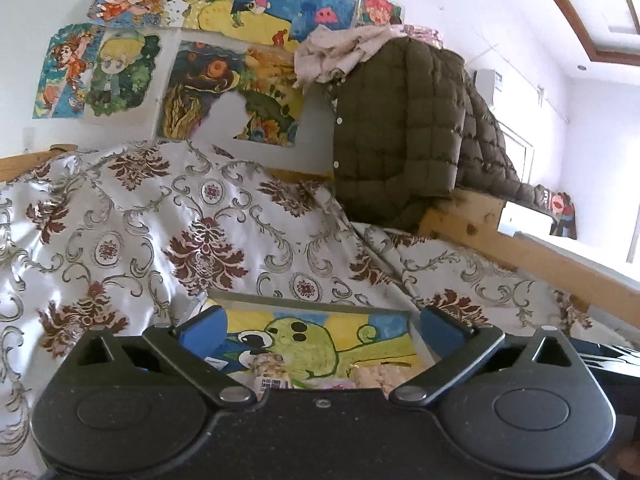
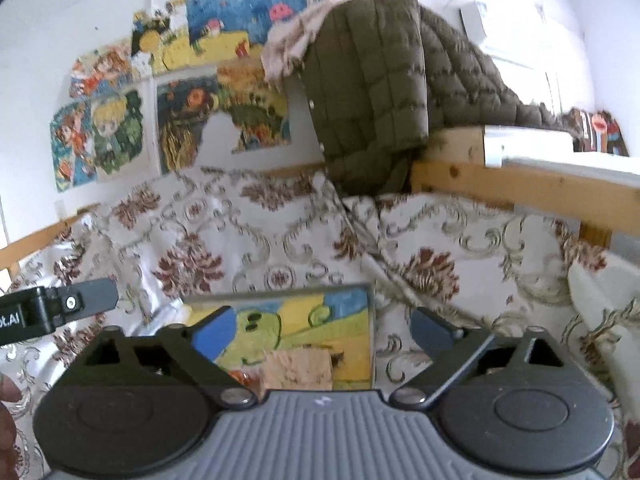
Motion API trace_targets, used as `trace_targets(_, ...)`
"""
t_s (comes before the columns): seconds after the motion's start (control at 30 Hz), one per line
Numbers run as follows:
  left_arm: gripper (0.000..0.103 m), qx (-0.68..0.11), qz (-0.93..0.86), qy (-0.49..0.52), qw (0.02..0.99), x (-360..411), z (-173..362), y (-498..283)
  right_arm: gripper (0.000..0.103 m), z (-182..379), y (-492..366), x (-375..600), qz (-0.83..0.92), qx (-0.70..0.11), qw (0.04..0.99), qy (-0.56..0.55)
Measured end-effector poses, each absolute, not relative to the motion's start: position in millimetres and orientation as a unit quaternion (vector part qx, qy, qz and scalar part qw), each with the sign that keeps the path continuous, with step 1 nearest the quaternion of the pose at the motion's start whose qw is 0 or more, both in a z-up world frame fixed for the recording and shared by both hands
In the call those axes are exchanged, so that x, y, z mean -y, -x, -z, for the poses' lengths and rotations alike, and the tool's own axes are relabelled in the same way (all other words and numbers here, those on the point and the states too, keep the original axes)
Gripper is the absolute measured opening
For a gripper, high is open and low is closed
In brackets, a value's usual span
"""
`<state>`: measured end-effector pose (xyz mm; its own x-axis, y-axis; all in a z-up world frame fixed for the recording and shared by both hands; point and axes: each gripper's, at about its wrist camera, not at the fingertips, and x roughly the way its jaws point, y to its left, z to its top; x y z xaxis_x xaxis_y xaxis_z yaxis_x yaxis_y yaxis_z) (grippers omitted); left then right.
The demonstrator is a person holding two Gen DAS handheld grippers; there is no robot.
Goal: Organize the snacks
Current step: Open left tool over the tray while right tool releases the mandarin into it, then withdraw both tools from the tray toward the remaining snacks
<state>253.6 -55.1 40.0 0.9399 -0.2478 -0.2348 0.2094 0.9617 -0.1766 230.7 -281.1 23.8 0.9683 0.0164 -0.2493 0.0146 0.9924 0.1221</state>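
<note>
Left gripper: blue fingers spread wide, released, nothing between the pads; raised above the painted tray with the snacks just below and ahead, which reads as a let-go after setting something down. Right gripper: fingers likewise spread and empty, hanging over the same tray; the left unit's dark finger shows at the left edge of the right wrist view, so both tools sit side by side over one spot. Snack packet: small, printed label, lying in the tray at its near edge, partly hidden by the gripper body. Pale puffed snack: beside it in the tray, apart from the packet. Tan snack block: lies in the tray below the right gripper; whether it is the same item as the pale one cannot be told. Painted tray: shallow, cartoon green figure on yellow and blue, evidently the collecting place for the snacks. Patterned cloth: floral cover under and behind the tray. Quilted jacket: draped over a wooden rail, clear of the work. Wall drawings: behind.
</note>
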Motion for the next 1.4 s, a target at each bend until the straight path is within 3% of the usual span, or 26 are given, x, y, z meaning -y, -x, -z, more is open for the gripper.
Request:
trace_targets(0.63, 0.102, -0.135, 0.071, 0.038, 0.988, 34, -39, -163, 0.103, -39, -147, 274, -0.010, -0.088, 0.995, -0.044)
trace_targets(1.4, 0.102, -0.222, 0.043, 0.040, 0.973, 6, -10, -88, 0.103, -19, -60, 243, -0.025, -0.158, 0.987, 0.003)
